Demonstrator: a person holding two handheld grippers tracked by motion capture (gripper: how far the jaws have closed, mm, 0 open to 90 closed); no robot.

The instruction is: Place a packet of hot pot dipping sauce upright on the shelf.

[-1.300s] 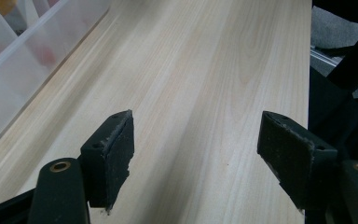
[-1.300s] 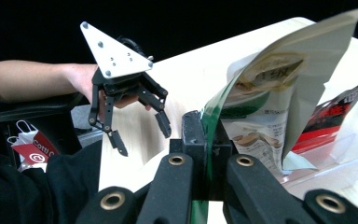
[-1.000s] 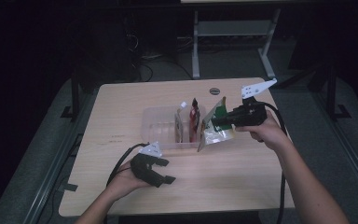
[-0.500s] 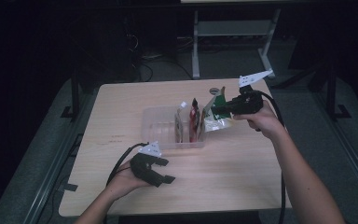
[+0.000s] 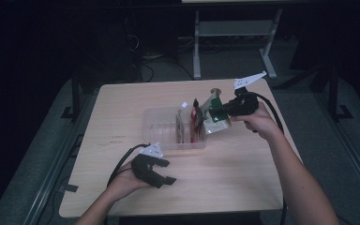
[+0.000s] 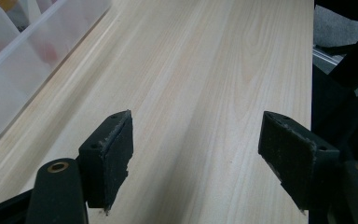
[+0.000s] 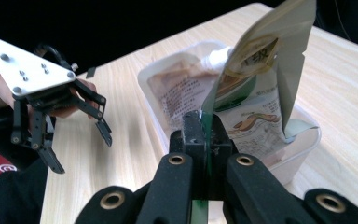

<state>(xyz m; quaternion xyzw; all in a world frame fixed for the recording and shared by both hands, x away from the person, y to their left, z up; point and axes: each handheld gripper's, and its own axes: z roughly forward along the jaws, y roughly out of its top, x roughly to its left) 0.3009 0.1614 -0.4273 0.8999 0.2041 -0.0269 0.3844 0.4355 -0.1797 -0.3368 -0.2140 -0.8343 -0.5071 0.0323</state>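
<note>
Hands come in from the near edge of the wooden table. Nearest to me, the left gripper rests low over the bare wood near the front left, with its jaws wide apart and nothing between them; in the left gripper view only table grain is seen between the two black pads.

A little farther, in the middle of the table, stands the clear plastic bin. Some flat packets are already standing upright inside it, among them a red packet and a pale one with printed text.

At the far right side of the bin, the right gripper holds a green and white snack pouch. The jaws are closed tight on the lower edge of the pouch, and the pouch stands up tilted, with its body over the right end of the bin, just beside the other packets. Whether it already touches the bin floor, I cannot tell.

I judge that the step in hand is the placing of this pouch into the bin next to the others. The next move calls for lowering it into the free space at the end, keeping it upright, then opening the jaws so it leans on its neighbours and does not fall out over the rim.
</note>
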